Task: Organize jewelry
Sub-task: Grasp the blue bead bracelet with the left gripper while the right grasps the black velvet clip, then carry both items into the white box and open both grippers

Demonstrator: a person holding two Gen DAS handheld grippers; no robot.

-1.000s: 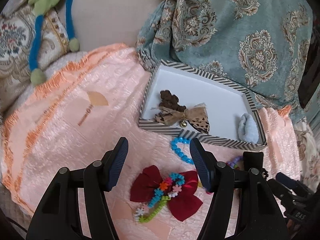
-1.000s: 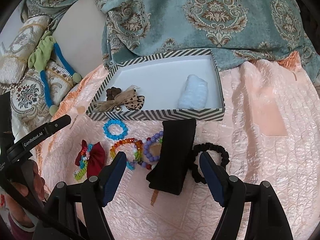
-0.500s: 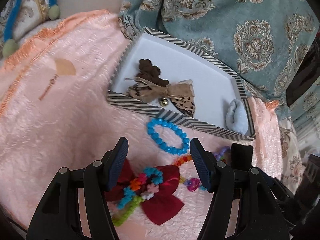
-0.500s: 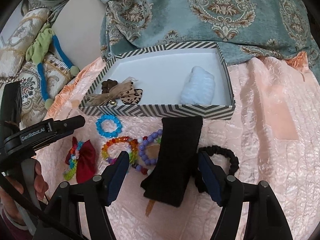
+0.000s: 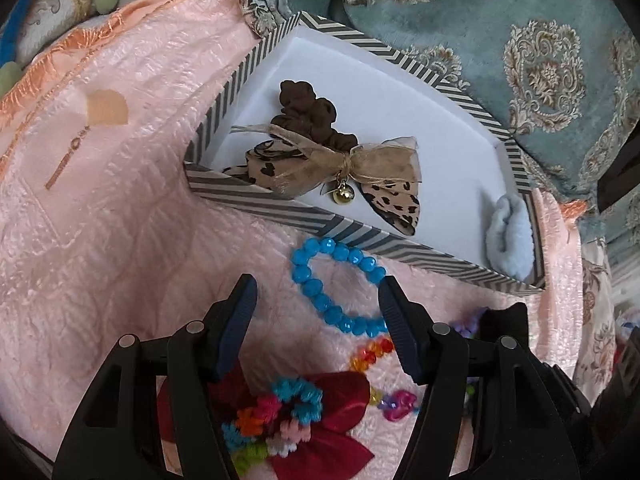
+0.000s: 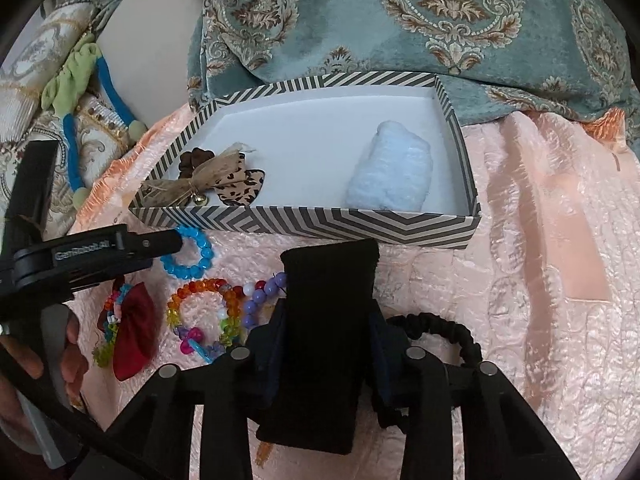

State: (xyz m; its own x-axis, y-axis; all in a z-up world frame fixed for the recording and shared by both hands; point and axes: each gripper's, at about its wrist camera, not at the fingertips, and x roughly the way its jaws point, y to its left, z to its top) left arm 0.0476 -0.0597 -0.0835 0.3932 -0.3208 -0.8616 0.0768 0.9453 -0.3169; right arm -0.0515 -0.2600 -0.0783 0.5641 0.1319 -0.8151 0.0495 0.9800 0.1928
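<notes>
My left gripper (image 5: 317,306) hovers low over the blue bead bracelet (image 5: 304,280) on the pink quilt. Its jaws are closing but stand apart, one each side of the bracelet, touching nothing. My right gripper (image 6: 328,340) has its jaws closing, and both pads press the sides of the black fabric band (image 6: 326,292). The striped box (image 6: 304,226) lies just beyond, holding a leopard bow with a bell (image 5: 340,168), a brown scrunchie (image 5: 308,108) and a pale blue fluffy scrunchie (image 6: 390,172).
A red bow with a flower bracelet (image 5: 304,412), a rainbow bead bracelet (image 6: 200,312), purple beads (image 6: 260,292) and a black scrunchie (image 6: 452,332) lie on the quilt (image 6: 540,280). Teal patterned fabric (image 6: 440,20) rises behind the box. A hand (image 6: 68,364) holds the left tool.
The left gripper dropped and moved forward from over the red bow to around the blue bracelet. The right gripper sank a little and its jaws closed onto the black band.
</notes>
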